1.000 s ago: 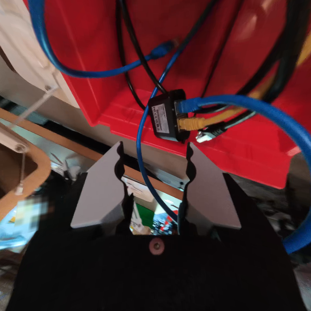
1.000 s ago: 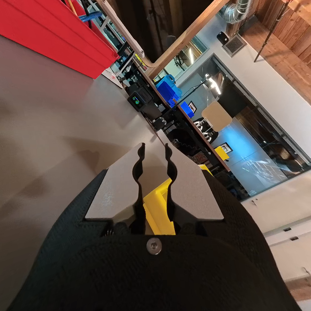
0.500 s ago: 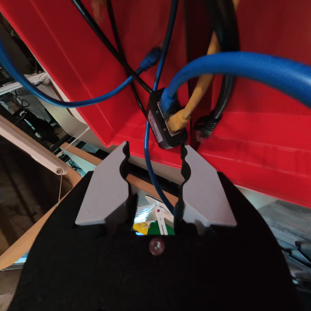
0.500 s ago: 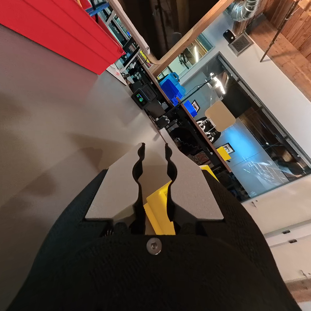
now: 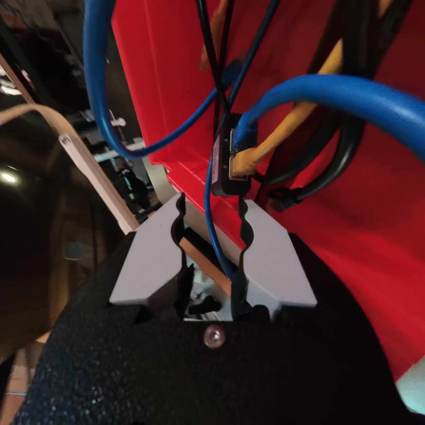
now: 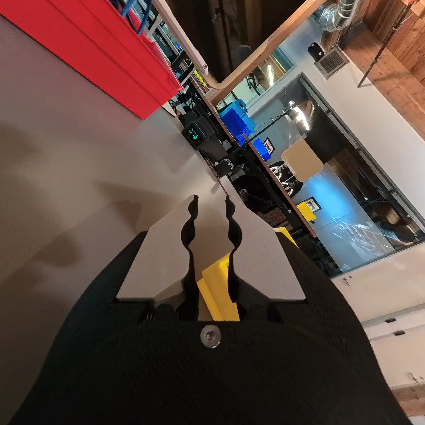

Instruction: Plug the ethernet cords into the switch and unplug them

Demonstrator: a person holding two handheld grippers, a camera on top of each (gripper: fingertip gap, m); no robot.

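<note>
Hovering unclenched near the black switch [image 5: 226, 158], the left gripper [image 5: 211, 202] lines up on its plugged blue [image 5: 245, 133] and yellow [image 5: 243, 161] cords; the right gripper [image 6: 211, 199] idles, parted and empty.

Ahead and to the left of the claw, a red plastic bin [image 6: 96, 57] sits on the grey tabletop [image 6: 69, 174]. Straight ahead past the fingertips stands a small black device with a lit screen [image 6: 199, 135], with blue bins [image 6: 239, 122] farther off to the right of it. Just beneath the claw, showing between its fingers, lies a yellow plastic block [image 6: 218, 289]. High on the right, a wall vent [image 6: 331, 61] sits below a silver duct [image 6: 331, 13]. In the other view, the red bin's wall [image 5: 345, 253] fills the space ahead and to the right.
</note>
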